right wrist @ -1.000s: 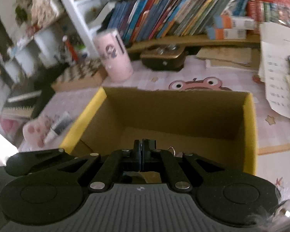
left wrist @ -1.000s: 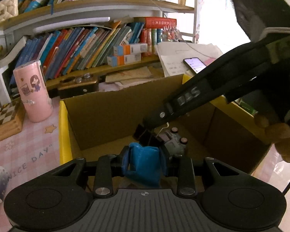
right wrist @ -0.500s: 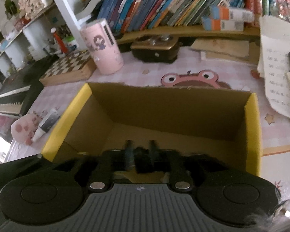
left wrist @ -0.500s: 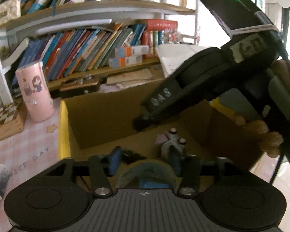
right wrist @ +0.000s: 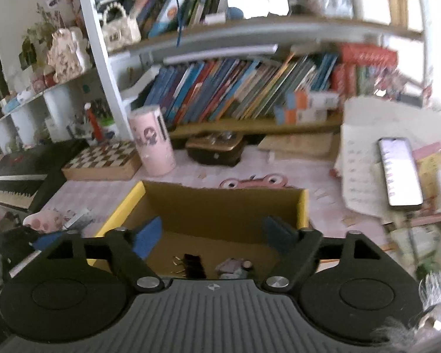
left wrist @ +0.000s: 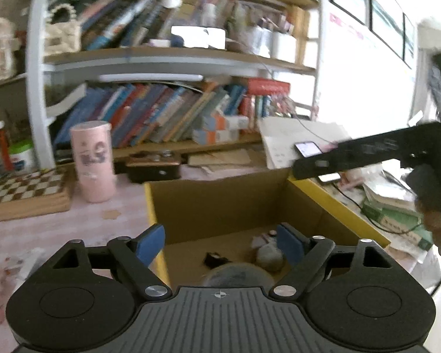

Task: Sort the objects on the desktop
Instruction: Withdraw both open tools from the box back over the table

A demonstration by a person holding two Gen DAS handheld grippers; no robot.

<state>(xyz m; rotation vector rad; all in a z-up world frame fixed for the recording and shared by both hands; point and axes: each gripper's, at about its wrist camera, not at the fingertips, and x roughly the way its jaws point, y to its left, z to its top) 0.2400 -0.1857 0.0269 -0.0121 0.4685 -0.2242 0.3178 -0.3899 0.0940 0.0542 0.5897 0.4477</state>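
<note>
The left gripper is held above the near edge of the cardboard box, its jaws opening with nothing pressed between the blue pads; the small items seen between them lie below, on the box floor. The right gripper is likewise held over the box from its own side, jaws opening and nothing clamped. Both tools are judged to be positioned over the box because it serves as the collecting bin for the sorting; the spread jaws suit a release into it. Inside the box, a small dark object, a grey rounded item and a larger greyish lump partly hidden by the left tool are counted, three at least; the contents are blurred and an exact count cannot be given. One box is present, yellow along its rim. Beyond the box's far wall, one pink cylinder stands upright, and one checkered board lies flat further to its left. One dark case sits behind the box. Right of the box, one phone is lying on a stack of papers. Left of the box, one small tube remains on the desk, seemingly unsorted. One row of books stands on the shelf behind all this.
</note>
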